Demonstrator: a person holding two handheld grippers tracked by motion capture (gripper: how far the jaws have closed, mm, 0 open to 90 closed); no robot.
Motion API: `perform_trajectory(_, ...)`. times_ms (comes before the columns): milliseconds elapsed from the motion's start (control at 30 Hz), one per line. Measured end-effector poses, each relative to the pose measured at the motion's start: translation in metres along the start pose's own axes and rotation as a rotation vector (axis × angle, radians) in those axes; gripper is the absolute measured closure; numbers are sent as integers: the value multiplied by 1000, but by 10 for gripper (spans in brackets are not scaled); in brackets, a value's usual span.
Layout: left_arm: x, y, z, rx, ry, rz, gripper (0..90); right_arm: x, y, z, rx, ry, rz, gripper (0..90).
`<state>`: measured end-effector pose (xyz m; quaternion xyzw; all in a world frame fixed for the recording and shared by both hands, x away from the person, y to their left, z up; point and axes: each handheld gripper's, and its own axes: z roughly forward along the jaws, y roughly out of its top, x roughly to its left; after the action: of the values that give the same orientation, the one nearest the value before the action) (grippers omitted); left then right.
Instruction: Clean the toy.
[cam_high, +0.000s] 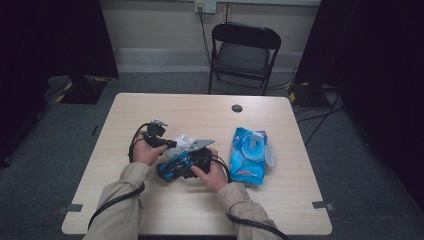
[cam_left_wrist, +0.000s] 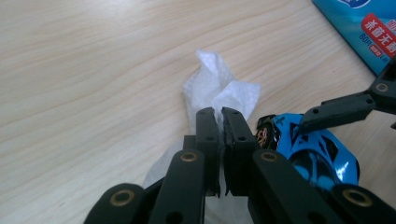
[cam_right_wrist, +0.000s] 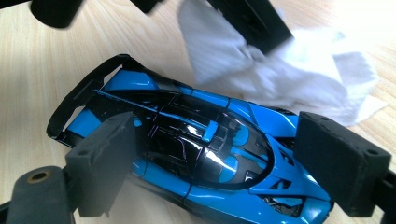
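Observation:
A blue and black toy car (cam_right_wrist: 196, 149) lies on the table (cam_high: 150, 107), and the pads of my right gripper (cam_right_wrist: 219, 158) press on its two sides. In the high view the car (cam_high: 172, 169) sits under my right hand. My left gripper (cam_left_wrist: 218, 112) is shut on a crumpled white wipe (cam_left_wrist: 215, 88), which hangs just beyond the car's nose (cam_left_wrist: 317, 154). In the right gripper view the wipe (cam_right_wrist: 299, 79) touches the car's far side, with the left gripper (cam_right_wrist: 261, 23) above it.
A blue pack of wet wipes (cam_high: 247, 155) lies right of the car with its lid flipped open. A round cable hole (cam_high: 237, 108) sits near the table's far edge. A black folding chair (cam_high: 244, 50) stands behind the table.

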<state>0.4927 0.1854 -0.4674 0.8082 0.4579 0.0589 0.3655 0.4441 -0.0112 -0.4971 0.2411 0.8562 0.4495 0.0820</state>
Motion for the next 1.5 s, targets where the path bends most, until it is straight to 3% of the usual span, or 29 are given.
perform_trajectory(133, -8, 3, 15, 17, -23, 0, 862, 0, 0, 0, 1, 2, 7, 130)
perform_trajectory(300, -17, 5, 29, 40, -22, 23, 859, -2, -2, 1, -9, 14, 23, 119)
perform_trajectory(500, -17, 4, 30, 51, -22, 5, 858, -2, 0, 1, 2, 11, 23, 119)
perform_trajectory(700, -15, 1, 28, 48, -32, 2, 858, -2, 0, 1, 7, 12, 23, 119)
perform_trajectory(1033, -8, -10, 13, 73, -38, -4, 858, -2, 1, 1, 15, 13, 24, 119)
perform_trajectory(1500, -1, -29, -7, 73, -46, -7, 859, -2, 2, 1, 20, 13, 20, 119)
